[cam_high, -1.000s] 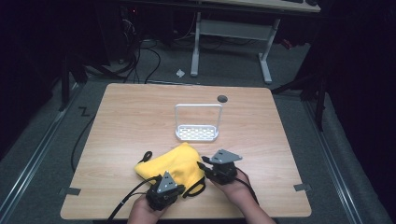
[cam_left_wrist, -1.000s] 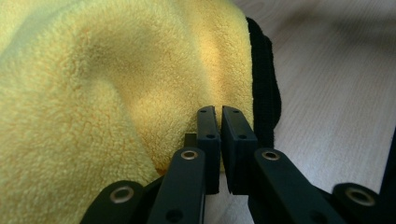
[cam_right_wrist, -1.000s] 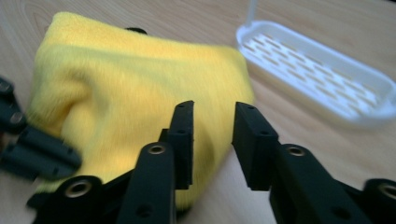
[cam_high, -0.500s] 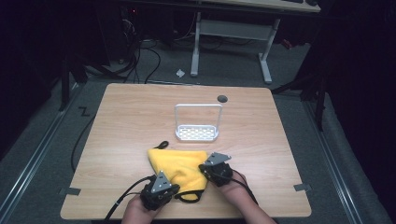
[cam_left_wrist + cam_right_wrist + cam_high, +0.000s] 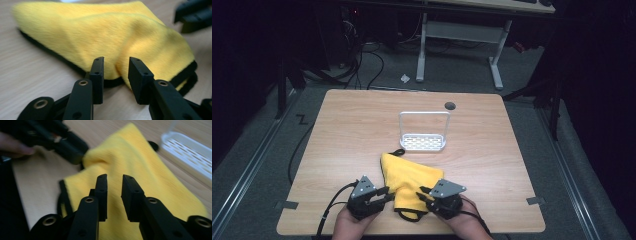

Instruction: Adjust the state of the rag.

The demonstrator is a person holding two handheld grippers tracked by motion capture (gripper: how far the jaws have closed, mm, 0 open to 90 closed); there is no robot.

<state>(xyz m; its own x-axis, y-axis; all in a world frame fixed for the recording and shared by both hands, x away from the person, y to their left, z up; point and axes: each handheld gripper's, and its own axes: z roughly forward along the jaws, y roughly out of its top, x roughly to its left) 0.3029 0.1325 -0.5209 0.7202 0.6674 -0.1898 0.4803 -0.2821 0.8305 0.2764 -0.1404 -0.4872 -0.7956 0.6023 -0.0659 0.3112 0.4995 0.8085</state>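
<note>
A yellow cloth (image 5: 407,177) with a black hem lies folded on the wooden table (image 5: 352,130) near its front edge. My left gripper (image 5: 386,193) stands at the cloth's left side, and its jaws have just been opening. In the left gripper view the left gripper (image 5: 116,62) has a gap between its pads, with the cloth's (image 5: 105,37) hem just beyond the tips and not pinched. My right gripper (image 5: 424,193) sits at the cloth's right side; it too has just been opening. Seen from its own camera, the right gripper (image 5: 115,178) hovers over the cloth (image 5: 140,165) with its pads apart.
A white slotted basket (image 5: 423,142) with an upright loop handle stands behind the cloth at mid-table. A round cable hole (image 5: 450,105) marks the far edge. Cables trail from both grippers off the near edge. Desk legs and wiring stand on the floor beyond.
The cloth's left part has been drawn rightward, so it now lies narrower and folded. Both grippers have let go of it and pulled back a little toward the near edge.
</note>
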